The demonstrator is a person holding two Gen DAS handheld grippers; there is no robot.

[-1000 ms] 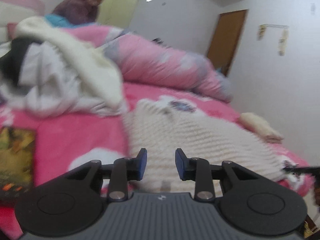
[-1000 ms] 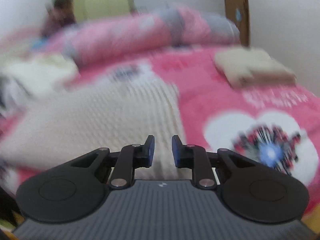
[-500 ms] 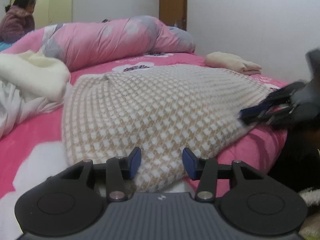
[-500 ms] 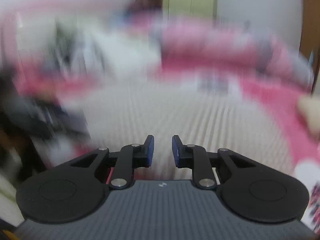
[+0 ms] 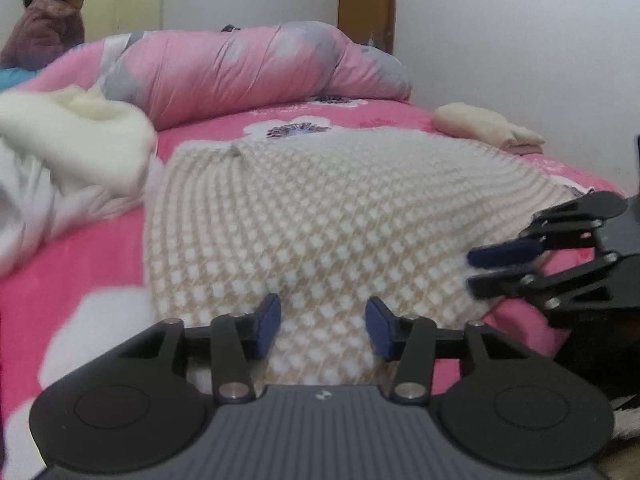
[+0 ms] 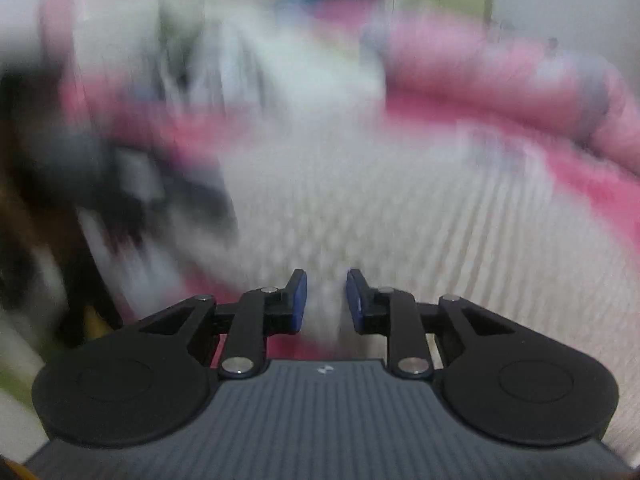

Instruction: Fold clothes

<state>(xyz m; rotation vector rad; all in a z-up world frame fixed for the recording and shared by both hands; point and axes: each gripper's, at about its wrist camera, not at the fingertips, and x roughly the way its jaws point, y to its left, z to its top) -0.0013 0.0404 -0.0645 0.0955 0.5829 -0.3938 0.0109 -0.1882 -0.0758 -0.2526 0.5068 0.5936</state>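
A: Change since the earlier frames: the left tool [image 5: 322, 322] has swung round from the clothes heap to the near hem of the knit sweater [image 5: 340, 216], and its jaws have just been opening. The right tool [image 6: 323, 300] has swept from the bed's right side to the sweater's right edge.

B: State of the left tool?

A: Released. Blue pads [image 5: 269, 322] stand well apart, the sweater's hem seen between them, neither pad pressing on it.

B: And the right?

A: Jaws only a little apart, having just been opening. In the left view the right tool [image 5: 504, 266] comes in side-on at the sweater's right edge. Whether cloth is pinched between its fingers, I cannot tell.

B: Does its own camera settle it?

A: No. That view is smeared; pale knit fills the gap, nothing more is legible. It does show the left tool [image 6: 132, 184] as a dark blur at left.

B: Location of the sweater?

A: Spread flat on the pink bed [image 5: 80, 264]. Only the left view shows clearly the rolled pink quilt [image 5: 248, 68] behind it, a heap of white clothes [image 5: 68, 160] to its left, a folded cream garment [image 5: 484, 128] at far right, and a person [image 5: 48, 28] seated beyond.
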